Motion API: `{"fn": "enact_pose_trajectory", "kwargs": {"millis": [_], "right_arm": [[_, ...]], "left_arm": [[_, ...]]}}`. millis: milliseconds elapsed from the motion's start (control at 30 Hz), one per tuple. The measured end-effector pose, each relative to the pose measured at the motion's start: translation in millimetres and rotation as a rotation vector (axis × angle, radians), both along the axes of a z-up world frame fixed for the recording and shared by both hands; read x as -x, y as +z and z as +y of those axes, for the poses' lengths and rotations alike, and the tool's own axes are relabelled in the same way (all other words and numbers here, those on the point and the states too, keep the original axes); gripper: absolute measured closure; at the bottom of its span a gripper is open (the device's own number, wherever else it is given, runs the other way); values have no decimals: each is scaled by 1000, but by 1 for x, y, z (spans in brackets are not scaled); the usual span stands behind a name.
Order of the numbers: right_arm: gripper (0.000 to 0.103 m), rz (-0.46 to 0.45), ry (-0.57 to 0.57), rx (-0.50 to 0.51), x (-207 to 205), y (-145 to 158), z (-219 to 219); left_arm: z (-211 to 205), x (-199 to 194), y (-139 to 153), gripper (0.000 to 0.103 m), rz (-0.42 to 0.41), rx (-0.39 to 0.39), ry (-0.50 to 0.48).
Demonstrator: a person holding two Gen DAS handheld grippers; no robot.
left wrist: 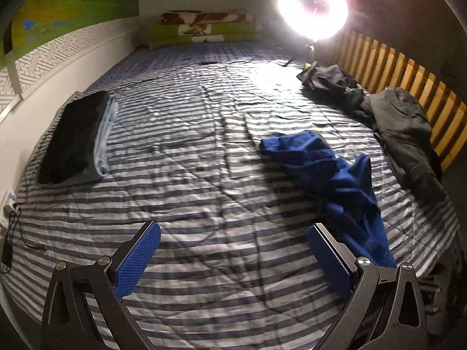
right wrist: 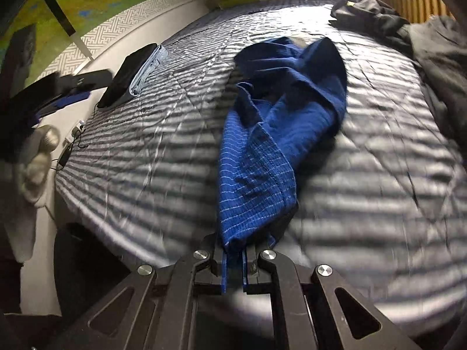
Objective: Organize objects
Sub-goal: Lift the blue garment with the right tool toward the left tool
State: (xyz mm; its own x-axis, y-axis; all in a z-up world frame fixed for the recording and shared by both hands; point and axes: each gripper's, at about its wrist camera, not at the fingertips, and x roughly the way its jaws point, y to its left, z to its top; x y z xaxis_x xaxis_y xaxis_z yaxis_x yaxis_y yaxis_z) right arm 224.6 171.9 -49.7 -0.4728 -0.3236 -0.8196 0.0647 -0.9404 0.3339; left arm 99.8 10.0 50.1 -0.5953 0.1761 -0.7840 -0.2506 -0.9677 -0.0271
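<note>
My right gripper (right wrist: 233,258) has its blue pads pressed together on one end of a crumpled royal-blue knitted garment with thin pale stripes (right wrist: 271,134). From that pinch the garment trails away across the grey-and-white striped quilt covering the bed (left wrist: 181,175), its far end bunched in a heap on the quilt. My left gripper (left wrist: 233,250) hangs over the near part of the same quilt with its blue ribbed pads spread wide and nothing between them; the blue garment (left wrist: 329,172) runs past just beside its right pad.

Toward the quilt's wall side lies a folded stack of clothes, a black piece on top of a pale-blue one (left wrist: 76,140). Along the opposite edge of the quilt, against a rail of yellow wooden slats (left wrist: 408,87), sprawl dark grey and black garments (left wrist: 402,128). At the far end of the quilt sit folded green, brown and cream blankets (left wrist: 204,29), with a glaring round lamp (left wrist: 312,8) beside them. The right-wrist view is smeared, so I think the dark shape at its left edge is my left gripper (right wrist: 55,96), but I can't be sure.
</note>
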Motion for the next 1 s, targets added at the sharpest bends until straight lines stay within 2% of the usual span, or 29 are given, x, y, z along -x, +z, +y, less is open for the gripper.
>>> {"fn": "enact_pose_trajectory", "kwargs": {"millis": [67, 167, 233, 300, 367, 533, 633, 833, 867, 900, 933, 1000], "right_arm": [[97, -7, 10, -34, -14, 3, 3], [92, -4, 27, -52, -29, 11, 6], [80, 13, 33, -44, -35, 25, 14], [59, 58, 27, -41, -39, 38, 21], [53, 99, 9, -37, -36, 50, 33], [53, 87, -142, -7, 2, 47, 69], [53, 66, -219, 39, 28, 31, 88], [53, -15, -272, 129, 81, -2, 105], [52, -24, -273, 145, 88, -6, 105], [52, -33, -270, 161, 94, -10, 103], [52, -42, -263, 179, 101, -14, 101], [54, -36, -251, 191, 109, -16, 97]], "left_arm": [[9, 4, -3, 1, -14, -10, -13], [16, 15, -5, 1, -42, -37, -7], [19, 26, -6, 1, -60, -58, 4], [24, 40, -8, 1, -68, -63, 6], [38, 60, -8, 1, -65, -54, -7], [84, 116, -22, 1, -112, -25, -67], [114, 156, -44, 1, -188, -29, -99], [145, 194, -92, 1, -309, -25, -124], [145, 196, -99, 4, -320, -31, -125], [145, 198, -103, 20, -330, -39, -122], [144, 199, -107, 51, -345, -47, -115], [138, 199, -109, 75, -370, -66, -95]]}}
